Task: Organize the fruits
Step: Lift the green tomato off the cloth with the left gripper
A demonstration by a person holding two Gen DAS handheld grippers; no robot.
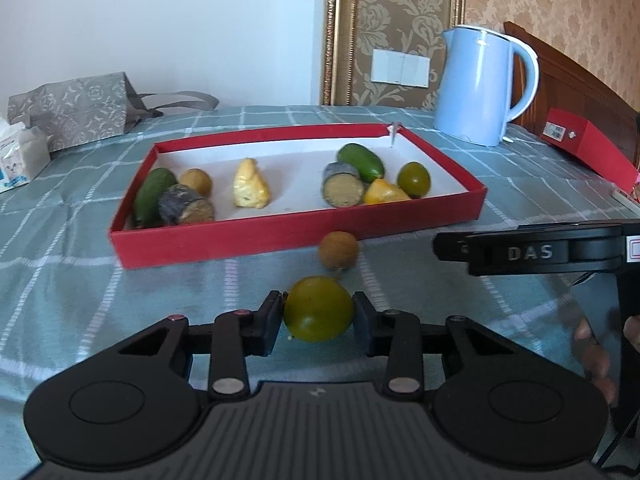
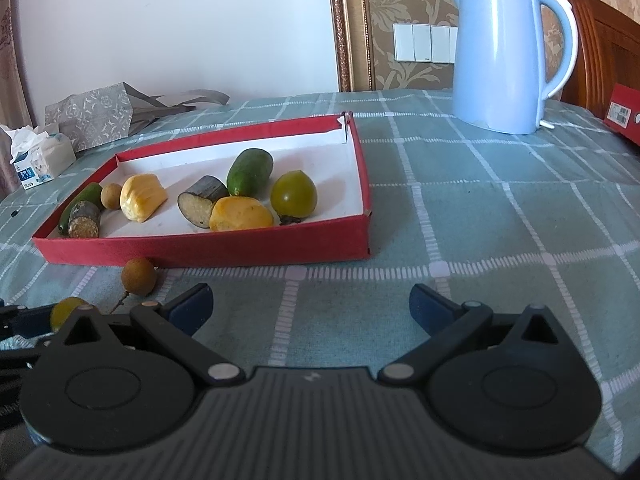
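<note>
Reaching level and low over checked teal tablecloth, left gripper clamping round green-yellow fruit just before red cardboard tray; no discernible long axis. Right gripper hanging spread wide, holding nothing.

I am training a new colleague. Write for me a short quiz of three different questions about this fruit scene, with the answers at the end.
1. True or false: the left claw is closed on the round green-yellow fruit.
2. Multiple choice: where does the small round brown fruit lie? A) inside the shallow red cardboard tray; B) on the green checked cloth, just in front of the tray; C) beside the light blue electric kettle.
3. Fill in: the right claw is ____ and holds nothing.

Key: 1 true; 2 B; 3 open.
</note>
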